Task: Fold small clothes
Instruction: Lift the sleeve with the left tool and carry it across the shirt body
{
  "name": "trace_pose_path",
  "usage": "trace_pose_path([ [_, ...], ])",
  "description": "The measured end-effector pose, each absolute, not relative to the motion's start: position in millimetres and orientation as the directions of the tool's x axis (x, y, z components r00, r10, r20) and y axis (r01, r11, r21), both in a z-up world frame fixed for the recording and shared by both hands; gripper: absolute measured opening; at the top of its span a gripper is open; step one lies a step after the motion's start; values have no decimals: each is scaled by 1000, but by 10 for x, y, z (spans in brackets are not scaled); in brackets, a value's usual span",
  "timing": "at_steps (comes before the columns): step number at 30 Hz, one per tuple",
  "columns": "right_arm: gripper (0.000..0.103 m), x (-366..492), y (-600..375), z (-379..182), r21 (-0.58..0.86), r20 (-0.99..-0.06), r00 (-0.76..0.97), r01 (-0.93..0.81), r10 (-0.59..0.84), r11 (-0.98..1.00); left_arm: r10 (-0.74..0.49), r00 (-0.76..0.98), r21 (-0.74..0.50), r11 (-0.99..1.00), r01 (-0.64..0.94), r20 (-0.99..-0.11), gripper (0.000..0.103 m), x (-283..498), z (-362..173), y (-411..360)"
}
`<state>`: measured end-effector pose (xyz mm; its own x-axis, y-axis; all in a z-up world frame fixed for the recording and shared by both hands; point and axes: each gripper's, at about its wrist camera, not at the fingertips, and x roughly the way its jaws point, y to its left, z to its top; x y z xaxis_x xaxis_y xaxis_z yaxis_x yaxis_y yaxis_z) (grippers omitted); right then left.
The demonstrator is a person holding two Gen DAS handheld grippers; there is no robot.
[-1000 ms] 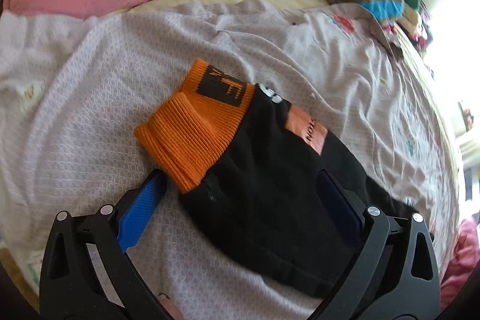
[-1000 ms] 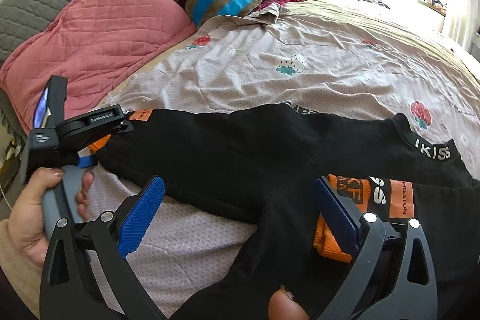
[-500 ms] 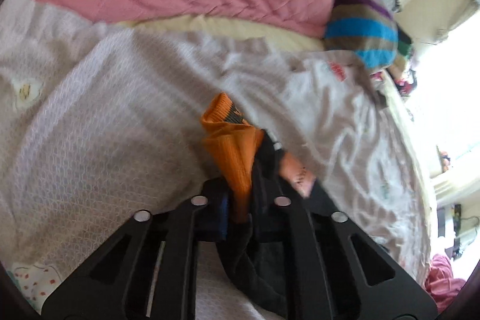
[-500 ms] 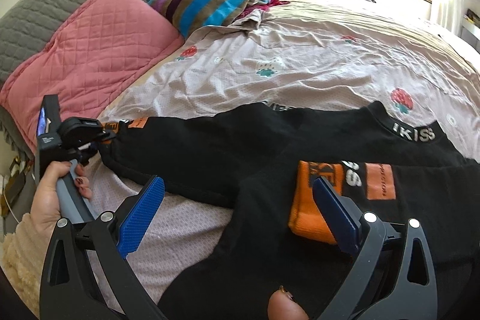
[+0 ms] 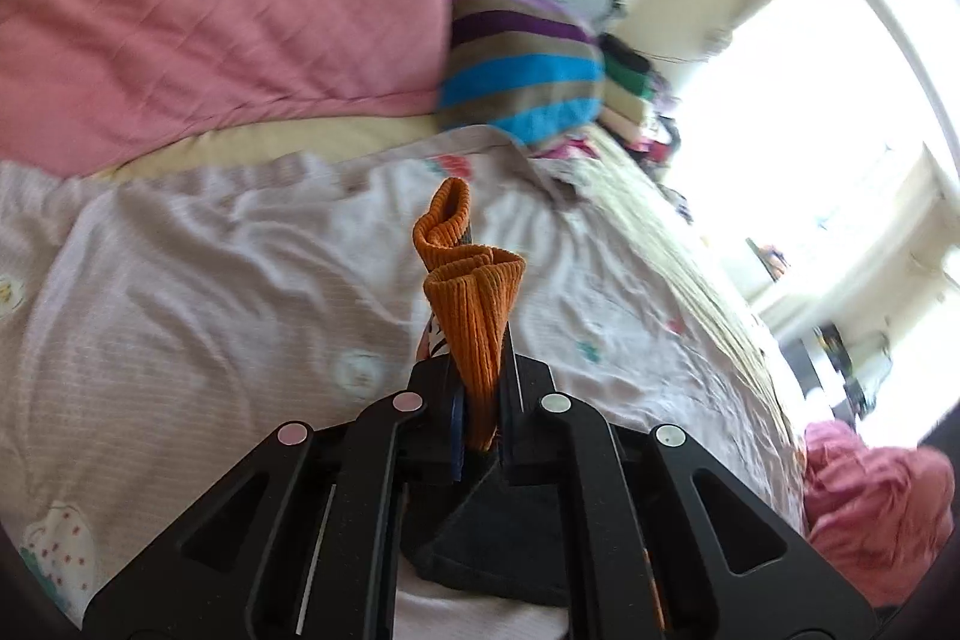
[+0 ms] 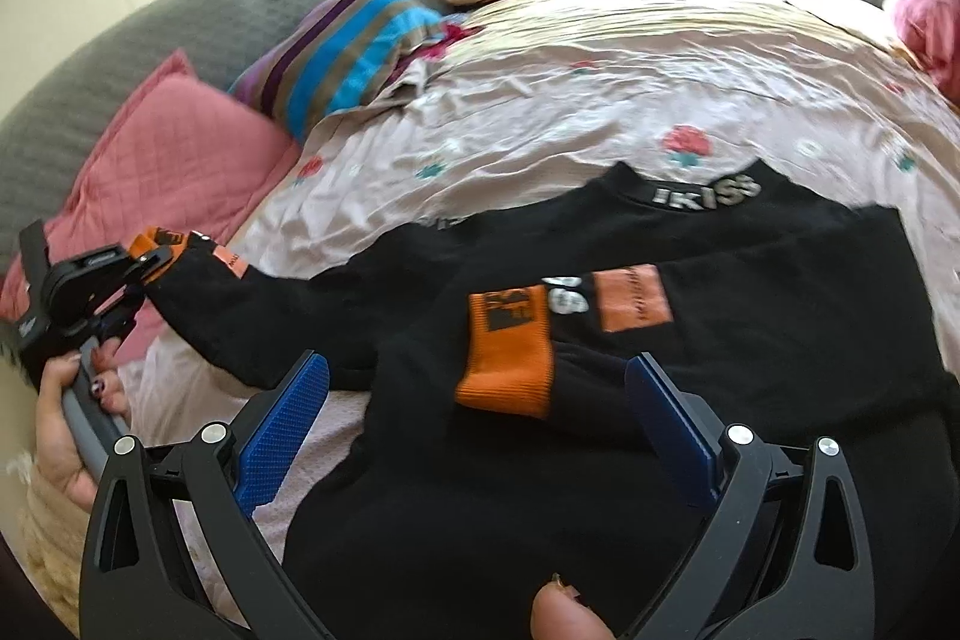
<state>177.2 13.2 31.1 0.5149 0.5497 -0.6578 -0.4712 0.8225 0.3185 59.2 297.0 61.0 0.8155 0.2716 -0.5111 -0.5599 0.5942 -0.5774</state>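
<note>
Clamping an orange ribbed cuff [image 5: 474, 316] of a black sweatshirt [image 6: 690, 340] spread flat on the bed [image 6: 600, 58], left tongs [image 5: 477, 400] pinched together on it. Hovering apart and empty over the other, folded-in cuff [image 6: 507, 352], right tongs [image 6: 474, 436]. Soft, light, floppy knit; best gripped at cuffs or seams.

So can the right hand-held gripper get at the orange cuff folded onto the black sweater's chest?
Probably yes: the right hand-held gripper is open, the orange cuff lies uncovered just ahead between its fingers.
</note>
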Motion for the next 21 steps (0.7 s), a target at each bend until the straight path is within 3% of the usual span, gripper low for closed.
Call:
trace_pose_path([
  [14, 98, 1623, -603, 254, 353, -649, 603, -302, 464, 886, -16, 911, -614, 744, -265, -412, 2, 941, 762, 2074],
  [21, 98, 1580, -851, 282, 344, -644, 638, -253, 423, 904, -82, 916, -599, 779, -186, -392, 2, 957, 837, 1845],
])
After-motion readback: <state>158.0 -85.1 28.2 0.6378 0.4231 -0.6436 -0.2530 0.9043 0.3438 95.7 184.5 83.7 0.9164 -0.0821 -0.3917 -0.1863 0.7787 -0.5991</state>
